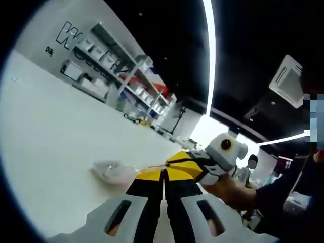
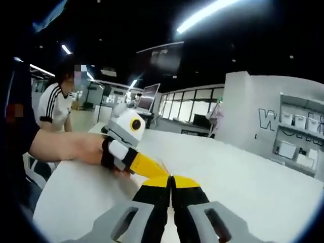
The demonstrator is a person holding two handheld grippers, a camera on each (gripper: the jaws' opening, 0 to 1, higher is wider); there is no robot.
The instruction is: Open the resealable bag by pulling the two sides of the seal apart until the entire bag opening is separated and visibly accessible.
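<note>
Right now, in the left gripper view, my left tool (image 1: pixel 163 174) has its yellow-tipped jaws pressed together with only a hairline between them, and the top edge of the bag (image 1: pixel 114 170) seems pinched at their tips. The clear bag lies on the white desk (image 1: pixel 55 142), its crumpled body stretching to the left of my jaws. My right tool (image 1: pixel 200 164) comes in from the right, its tips meeting mine at the same edge of the bag, with my hand (image 1: pixel 230 190) behind it. Its jaws look drawn together, though I cannot tell from this side how firmly. Far across the room stand shelves (image 1: pixel 136 83) with boxes against a light wall.

Then in the right gripper view, my right tool (image 2: pixel 171 183) shows its own jaws closed to a thin line. My left tool (image 2: pixel 162 169) reaches in from the left and touches the tips of the right one, with my hand (image 2: pixel 88 149) gripping it. The bag is too thin and clear to make out at the meeting point. The white desk (image 2: pixel 243 172) spreads beyond. A person in a white shirt (image 2: pixel 55 109) with dark stripes stands at the left, near the desk edge.
</note>
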